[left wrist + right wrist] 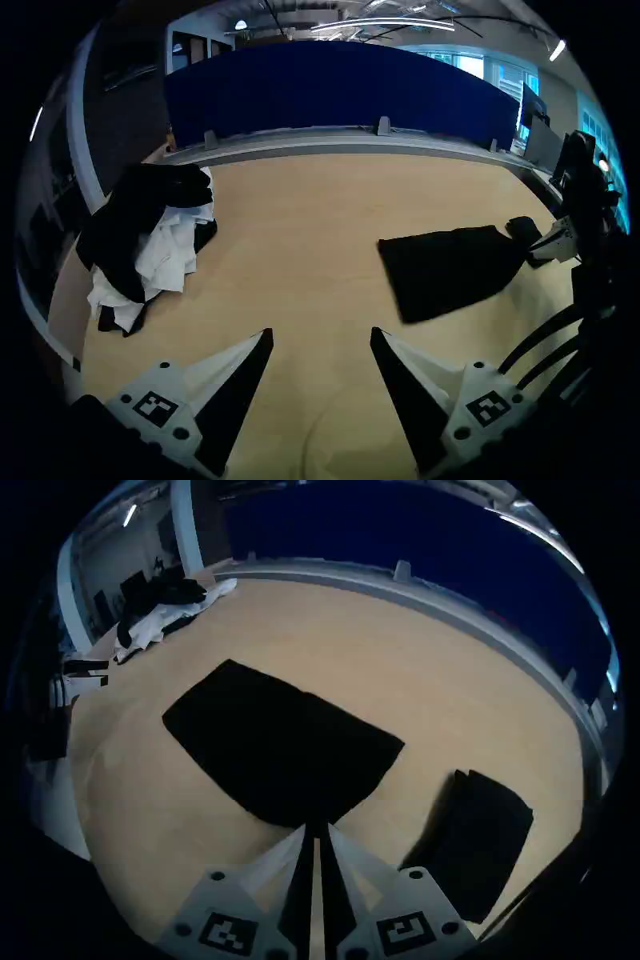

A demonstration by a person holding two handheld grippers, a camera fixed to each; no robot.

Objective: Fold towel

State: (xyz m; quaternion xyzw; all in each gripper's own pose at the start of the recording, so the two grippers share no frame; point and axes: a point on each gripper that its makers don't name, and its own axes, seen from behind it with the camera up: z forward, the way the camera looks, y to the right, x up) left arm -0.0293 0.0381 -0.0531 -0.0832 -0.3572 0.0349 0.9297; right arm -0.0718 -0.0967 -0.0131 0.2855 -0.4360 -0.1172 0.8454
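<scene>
Fingers of the right gripper pinch the flat, trapezoid black towel.

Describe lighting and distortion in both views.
Left gripper view: fisheye bows the far edge of the table, ceiling lights glare white, the towel reads flat black with no weave visible. Right gripper view: same bowing, edges darken, the towel again shows no detail.
</scene>
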